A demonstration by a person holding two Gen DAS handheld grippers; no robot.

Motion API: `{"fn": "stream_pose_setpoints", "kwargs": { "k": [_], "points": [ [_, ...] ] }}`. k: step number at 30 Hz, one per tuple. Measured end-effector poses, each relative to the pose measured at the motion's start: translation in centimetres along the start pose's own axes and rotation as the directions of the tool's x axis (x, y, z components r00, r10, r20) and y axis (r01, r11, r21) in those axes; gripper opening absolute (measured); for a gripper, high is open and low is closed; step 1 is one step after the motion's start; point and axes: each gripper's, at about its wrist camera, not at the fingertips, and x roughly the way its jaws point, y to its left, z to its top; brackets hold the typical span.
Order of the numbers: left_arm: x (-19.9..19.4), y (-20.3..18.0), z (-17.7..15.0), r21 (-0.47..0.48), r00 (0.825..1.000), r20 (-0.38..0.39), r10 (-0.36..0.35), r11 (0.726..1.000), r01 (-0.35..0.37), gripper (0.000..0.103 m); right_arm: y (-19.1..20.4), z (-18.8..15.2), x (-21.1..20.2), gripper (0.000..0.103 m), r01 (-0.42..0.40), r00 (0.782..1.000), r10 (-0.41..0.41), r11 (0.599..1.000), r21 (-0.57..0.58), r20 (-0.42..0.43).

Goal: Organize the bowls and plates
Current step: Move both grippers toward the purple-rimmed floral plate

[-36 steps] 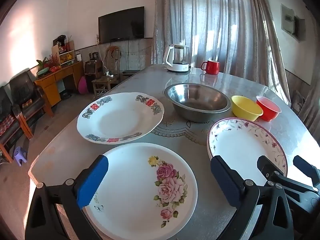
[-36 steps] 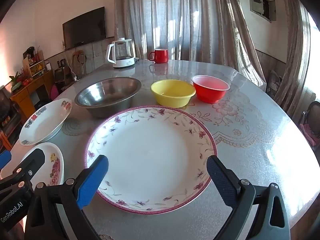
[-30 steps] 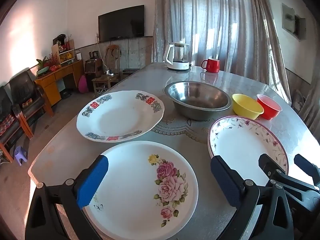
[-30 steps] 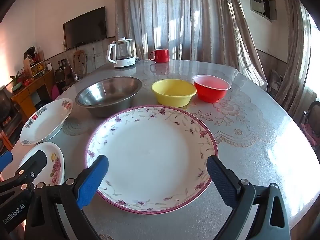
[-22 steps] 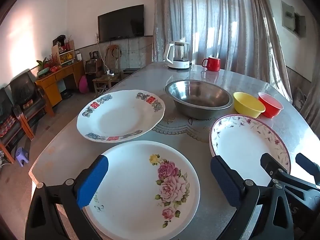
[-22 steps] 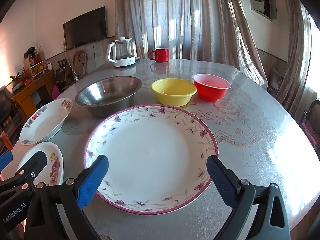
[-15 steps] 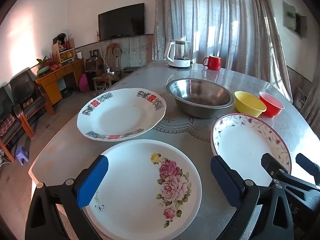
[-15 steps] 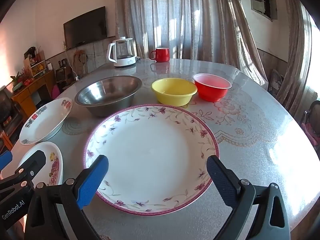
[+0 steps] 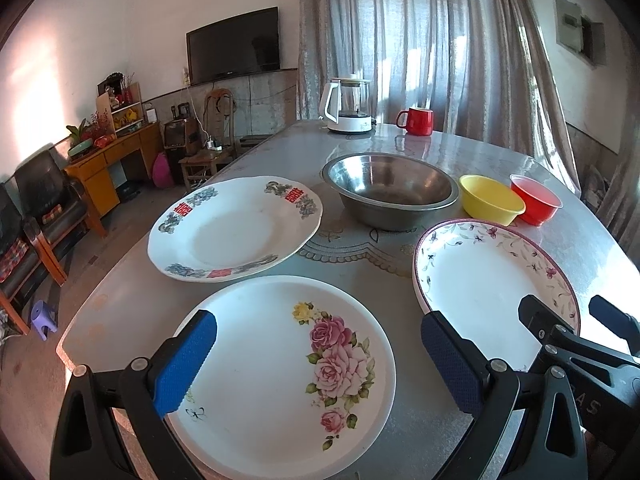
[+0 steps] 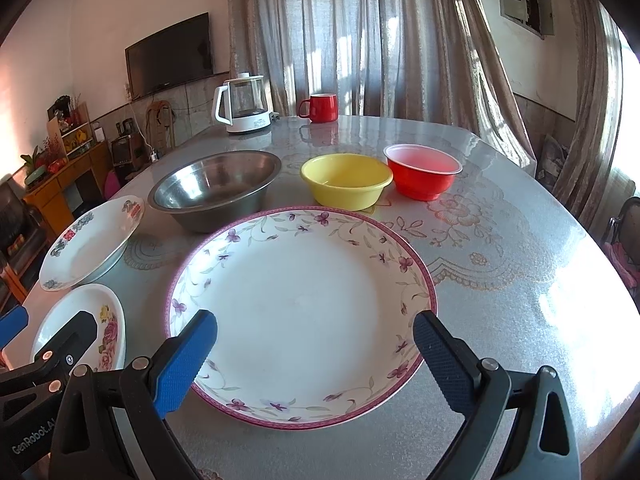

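Currently both hand-held grippers, left (image 9: 318,354) and right (image 10: 314,354), hover wide open and empty; pinch the rose plate (image 9: 280,372) at lower centre by its near rim, then stack it.

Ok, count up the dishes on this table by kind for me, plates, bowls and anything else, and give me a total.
Plates: 3, rose plate, red-emblem plate, purple-flower plate.
Bowls: 3, steel bowl, yellow bowl, red bowl.
Mugs: 1, red mug.
Kettles: 1, white kettle.
Total: 8.
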Motion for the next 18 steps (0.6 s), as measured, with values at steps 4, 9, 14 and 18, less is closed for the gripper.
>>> {"fn": "stream_pose_setpoints", "kwargs": {
  "k": [4, 9, 14, 18],
  "points": [
    [0.03, -0.11, -0.02, 0.002, 1.0, -0.003, -0.003, 1.0, 0.003, 0.103, -0.07, 0.05, -0.06, 0.1, -0.001, 1.0, 0.001, 1.0, 0.002, 0.001],
    [0.09, -0.25, -0.02, 0.004, 1.0, -0.004, -0.003, 1.0, 0.003, 0.103, -0.22, 0.12, -0.14, 0.1, -0.002, 1.0, 0.002, 1.0, 0.005, 0.003],
    [0.11, -0.46, -0.04, 0.009, 1.0, -0.007, -0.008, 1.0, 0.008, 0.103, -0.24, 0.12, -0.19, 0.1, -0.002, 1.0, 0.002, 1.0, 0.005, 0.003],
    [0.09, -0.57, -0.02, 0.012, 1.0, -0.007, -0.011, 1.0, 0.011, 0.103, -0.37, 0.18, -0.25, 0.1, -0.003, 1.0, 0.003, 1.0, 0.007, 0.008]
  ]
}}
